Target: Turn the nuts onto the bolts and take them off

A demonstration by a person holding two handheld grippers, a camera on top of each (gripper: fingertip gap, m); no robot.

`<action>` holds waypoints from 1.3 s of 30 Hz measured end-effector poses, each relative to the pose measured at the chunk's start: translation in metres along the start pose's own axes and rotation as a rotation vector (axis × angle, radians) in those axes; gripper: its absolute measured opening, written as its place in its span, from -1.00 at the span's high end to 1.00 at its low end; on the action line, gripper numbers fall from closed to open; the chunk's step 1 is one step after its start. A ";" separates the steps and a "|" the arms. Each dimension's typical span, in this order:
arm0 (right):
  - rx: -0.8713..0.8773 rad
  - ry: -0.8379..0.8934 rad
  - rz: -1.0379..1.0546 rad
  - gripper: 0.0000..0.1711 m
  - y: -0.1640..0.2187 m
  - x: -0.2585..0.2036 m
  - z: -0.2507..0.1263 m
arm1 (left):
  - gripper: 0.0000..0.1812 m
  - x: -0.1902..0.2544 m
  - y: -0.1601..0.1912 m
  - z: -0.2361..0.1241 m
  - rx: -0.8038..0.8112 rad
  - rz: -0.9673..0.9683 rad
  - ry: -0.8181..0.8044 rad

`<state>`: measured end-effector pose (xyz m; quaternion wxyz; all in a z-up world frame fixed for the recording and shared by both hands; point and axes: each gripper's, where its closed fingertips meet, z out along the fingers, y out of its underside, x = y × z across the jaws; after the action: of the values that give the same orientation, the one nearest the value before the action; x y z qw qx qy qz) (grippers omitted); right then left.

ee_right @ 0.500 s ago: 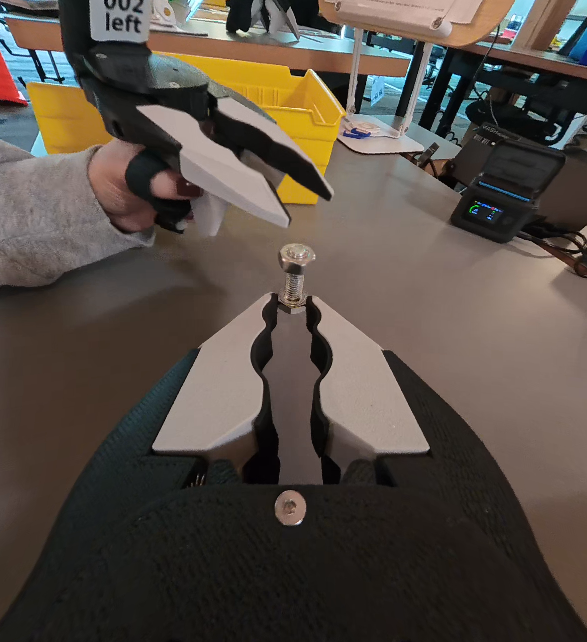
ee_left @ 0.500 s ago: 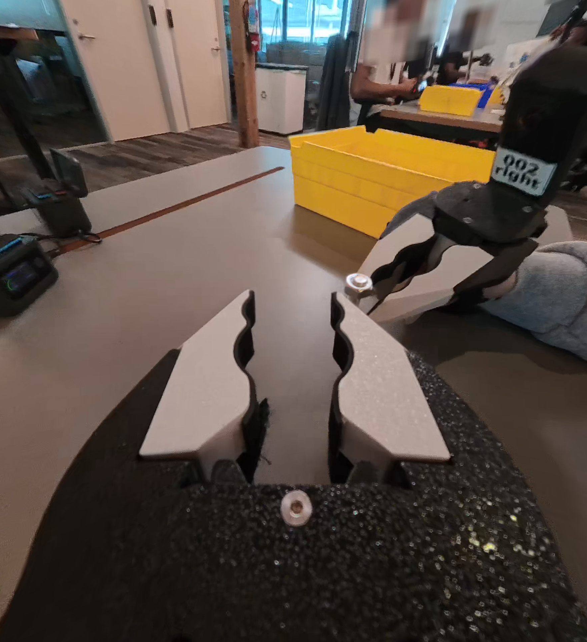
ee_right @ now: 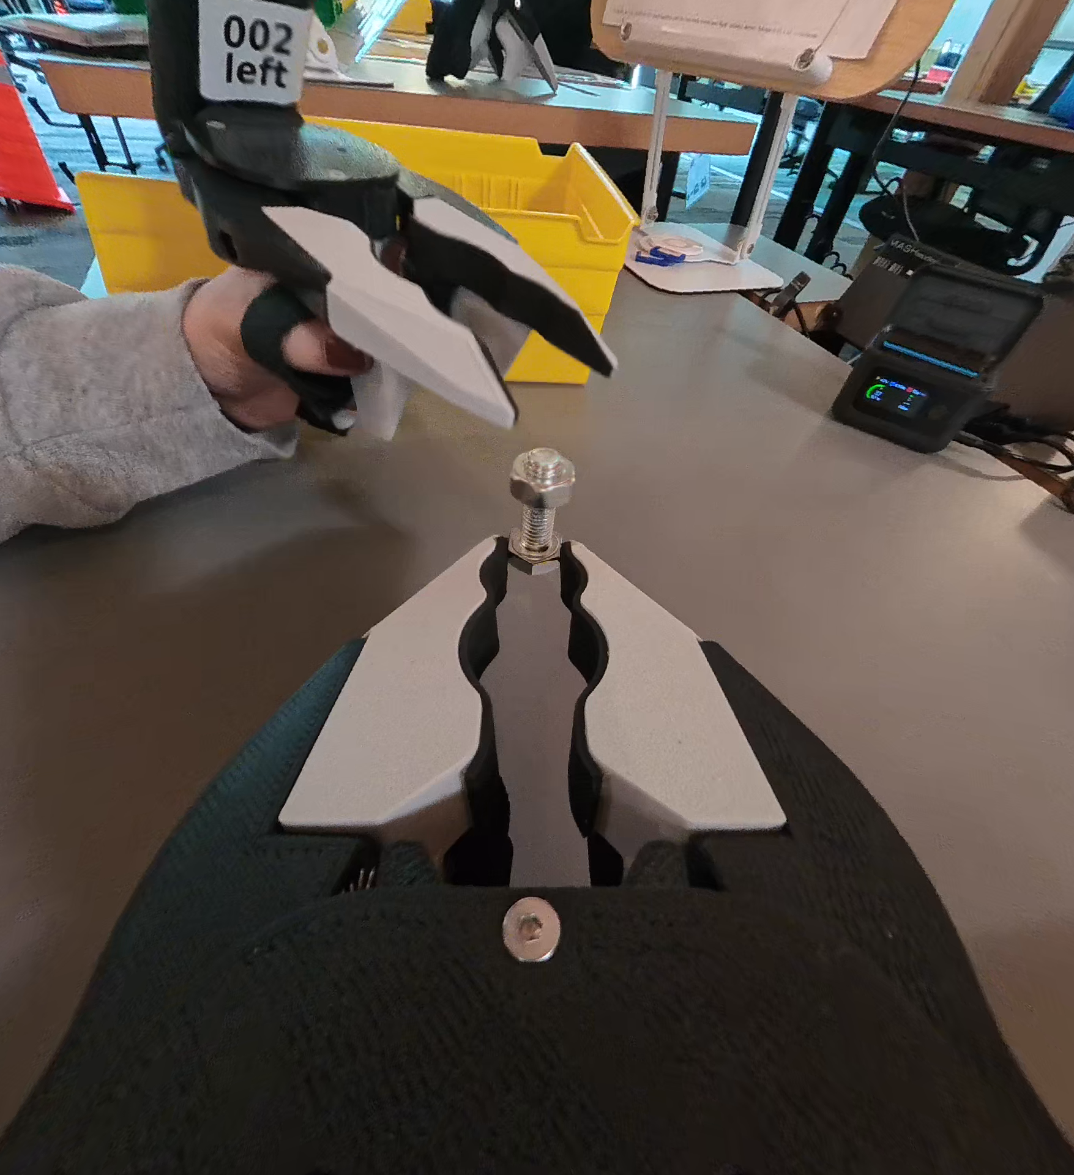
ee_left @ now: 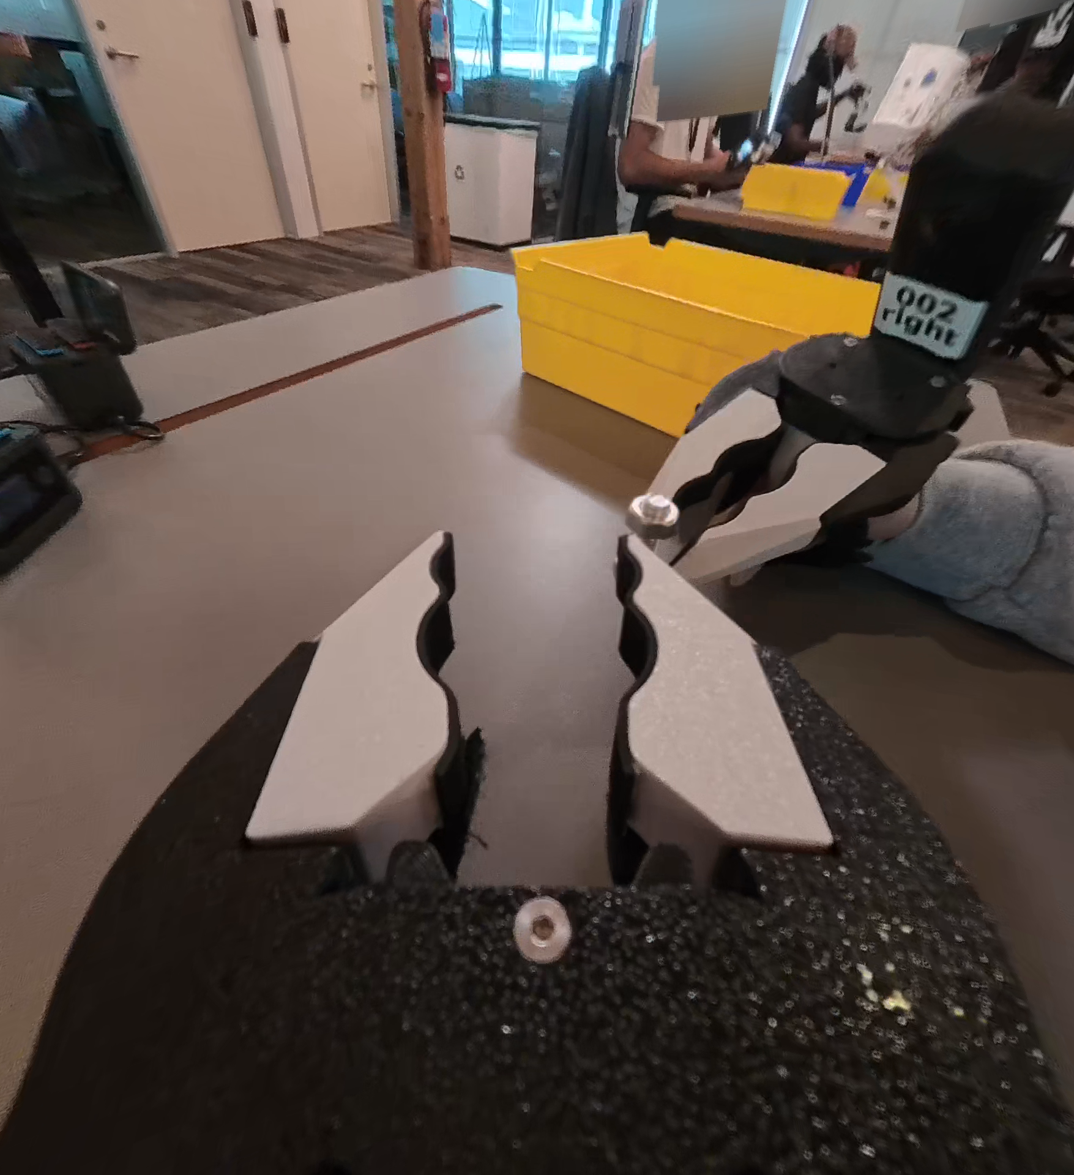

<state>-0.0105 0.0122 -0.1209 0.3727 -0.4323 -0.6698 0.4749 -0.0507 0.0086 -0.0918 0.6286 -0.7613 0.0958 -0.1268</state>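
Right wrist view: right hand-held gripper (ee_right: 533, 554) clamps the bolt (ee_right: 535, 531); the white-labelled left hand-held gripper (ee_right: 559, 394) gapes apart.

Grey table (ee_left: 280, 508), wood floor (ee_left: 305, 261), white doors (ee_left: 203, 114), bright windows (ee_left: 521, 38)

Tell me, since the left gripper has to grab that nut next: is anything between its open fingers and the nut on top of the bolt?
Nothing visible. The left gripper hangs open above and to the left of the nut, which sits at the top of the bolt held upright by the right gripper. Only air separates them.
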 end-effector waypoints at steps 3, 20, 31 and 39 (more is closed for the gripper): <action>0.002 -0.004 0.001 0.82 -0.001 -0.001 0.001 | 0.45 0.007 -0.008 -0.002 0.052 -0.028 0.061; 0.020 -0.018 0.000 0.82 -0.003 -0.003 -0.002 | 0.47 0.014 -0.007 0.001 0.063 -0.051 0.096; 0.017 -0.030 -0.021 0.82 -0.004 -0.008 -0.002 | 0.47 0.018 0.005 0.011 -0.017 -0.022 0.088; 0.012 -0.047 -0.032 0.82 -0.003 -0.012 0.000 | 0.44 0.033 0.004 0.018 -0.025 0.006 0.148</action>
<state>-0.0070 0.0002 -0.1188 0.3667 -0.4082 -0.6824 0.4829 -0.0141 0.0146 -0.0969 0.6107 -0.7574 0.1457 -0.1796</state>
